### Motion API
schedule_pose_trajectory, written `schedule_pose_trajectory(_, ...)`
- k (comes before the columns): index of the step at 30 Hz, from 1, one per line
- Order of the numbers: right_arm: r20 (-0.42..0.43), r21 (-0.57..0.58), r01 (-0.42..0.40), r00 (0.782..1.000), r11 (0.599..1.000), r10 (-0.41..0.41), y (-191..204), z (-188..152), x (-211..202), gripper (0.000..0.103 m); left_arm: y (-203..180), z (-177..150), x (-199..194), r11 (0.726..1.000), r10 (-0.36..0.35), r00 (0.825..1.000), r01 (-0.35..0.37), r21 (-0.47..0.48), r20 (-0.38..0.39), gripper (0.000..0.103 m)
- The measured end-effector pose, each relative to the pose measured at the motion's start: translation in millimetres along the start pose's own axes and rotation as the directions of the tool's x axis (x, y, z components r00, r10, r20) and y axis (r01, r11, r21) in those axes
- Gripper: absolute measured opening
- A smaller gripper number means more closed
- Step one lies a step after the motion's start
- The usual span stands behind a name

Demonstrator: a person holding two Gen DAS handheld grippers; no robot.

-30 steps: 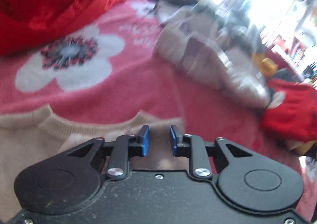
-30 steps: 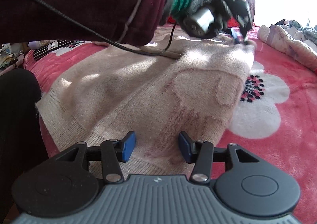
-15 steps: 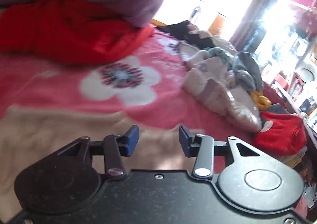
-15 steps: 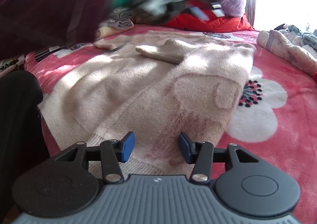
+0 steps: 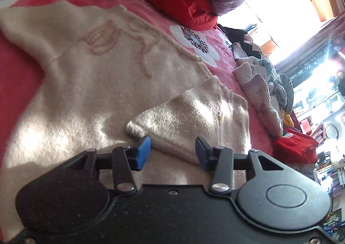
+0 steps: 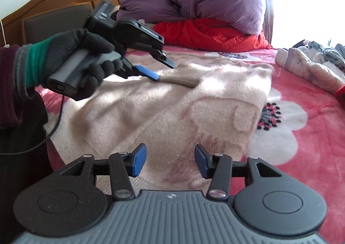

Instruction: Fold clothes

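The left gripper (image 5: 172, 150), jaws apart and empty, hangs just above the folded-in sleeve (image 5: 194, 114) of the cream fuzzy knit sweater (image 6: 172, 110). The right gripper (image 6: 170, 159), jaws also spread and empty, hovers over the sweater's hem. The sweater lies flat on the pink flowered blanket (image 6: 301, 157), with bare blanket toward the right edge, below the jumbled pale clothes pile (image 6: 312, 65).

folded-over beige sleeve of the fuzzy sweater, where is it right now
In the left wrist view the folded beige sleeve lies across the beige fuzzy sweater, just ahead of the open left gripper.
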State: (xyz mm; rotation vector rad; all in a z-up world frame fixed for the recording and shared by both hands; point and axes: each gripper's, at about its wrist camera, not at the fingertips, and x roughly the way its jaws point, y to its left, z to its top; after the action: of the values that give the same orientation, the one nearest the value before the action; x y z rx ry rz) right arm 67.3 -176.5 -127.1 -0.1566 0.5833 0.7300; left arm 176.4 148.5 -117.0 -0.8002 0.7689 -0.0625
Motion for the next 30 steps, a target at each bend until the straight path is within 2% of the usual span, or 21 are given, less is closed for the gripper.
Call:
schedule_pose_trajectory(1,-0.001,0.005,0.009,1.000,1.000,-0.009,-0.5,-0.5,1.9,0.050,2.6,-2.7,-3.9,1.000,-0.022,1.000,0.022,-0.017,0.000,0.045)
schedule_pose_trajectory(4,0.004,0.028,0.028,1.000,0.999,-0.028,-4.1,-0.7,6.0,0.050,10.1,-9.0,0.4,0.996,-0.066,0.996,0.062,-0.061,-0.067,0.045)
schedule_pose_trajectory(5,0.009,0.039,0.033,0.999,0.999,-0.034,-5.5,-1.0,6.9,0.050,10.9,-11.1,3.3,0.996,-0.066,0.996,0.062,-0.061,-0.063,0.046)
schedule_pose_trajectory(8,0.004,0.053,0.039,0.999,0.998,-0.040,-8.6,-4.1,8.9,0.050,4.6,-11.9,8.1,0.999,-0.039,0.999,0.039,-0.036,0.001,0.046)
schedule_pose_trajectory(11,0.001,0.045,0.045,0.999,0.998,-0.045,-8.8,-6.9,10.4,0.051,2.2,-11.3,11.6,1.000,0.027,0.995,-0.026,-0.016,0.095,0.046)
schedule_pose_trajectory(13,-0.001,0.048,0.046,0.999,0.998,-0.046,-8.8,-7.1,11.6,0.051,6.0,-11.1,14.1,0.998,0.018,0.993,-0.011,-0.055,0.119,0.046)
schedule_pose_trajectory(17,0.004,0.061,0.042,0.999,0.997,-0.042,-9.7,-7.0,12.4,0.051,2.4,-6.7,20.4,0.999,0.047,0.985,-0.044,-0.019,0.163,0.042)
schedule_pose_trajectory(18,0.004,0.071,0.036,0.999,0.997,-0.036,-11.1,-6.9,12.2,0.051,2.1,-4.6,21.8,0.999,0.051,0.984,-0.049,-0.017,0.173,0.038)
schedule_pose_trajectory(20,0.005,0.092,0.024,1.000,0.995,-0.024,-13.8,-6.8,11.7,0.051,0.9,0.6,24.3,0.998,0.058,0.981,-0.057,-0.009,0.184,0.020)
schedule_pose_trajectory(21,0.006,0.102,0.017,1.000,0.995,-0.018,-15.2,-6.8,11.4,0.051,-1.6,3.5,23.4,0.998,0.053,0.982,-0.055,0.004,0.182,0.007)
schedule_pose_trajectory(23,0.007,0.123,0.005,1.000,0.992,-0.006,-18.0,-6.7,10.9,0.052,-15.2,6.2,14.1,0.997,0.019,0.978,-0.033,0.066,0.209,0.007)
schedule_pose_trajectory(25,0.018,0.206,-0.033,0.999,0.978,0.030,-28.2,-6.5,9.3,0.052,-46.0,3.6,2.4,0.969,-0.018,0.965,-0.048,0.243,0.262,0.007)
schedule_pose_trajectory(26,0.025,0.250,-0.052,0.999,0.967,0.048,-33.9,-6.5,8.4,0.051,-64.8,-2.5,-2.1,0.935,-0.041,0.957,-0.065,0.349,0.288,0.007)
schedule_pose_trajectory(27,0.032,0.293,-0.071,0.997,0.954,0.065,-39.6,-6.6,7.5,0.050,-83.4,-8.7,-6.6,0.890,-0.066,0.948,-0.085,0.449,0.311,0.007)
schedule_pose_trajectory(29,0.047,0.374,-0.102,0.995,0.922,0.091,-51.1,-8.9,6.0,0.046,-109.6,-22.7,-8.0,0.813,-0.111,0.943,-0.095,0.575,0.314,0.007)
schedule_pose_trajectory(30,0.057,0.414,-0.114,0.993,0.903,0.099,-56.8,-10.5,4.8,0.045,-123.6,-33.2,-5.3,0.759,-0.124,0.941,-0.114,0.641,0.314,0.007)
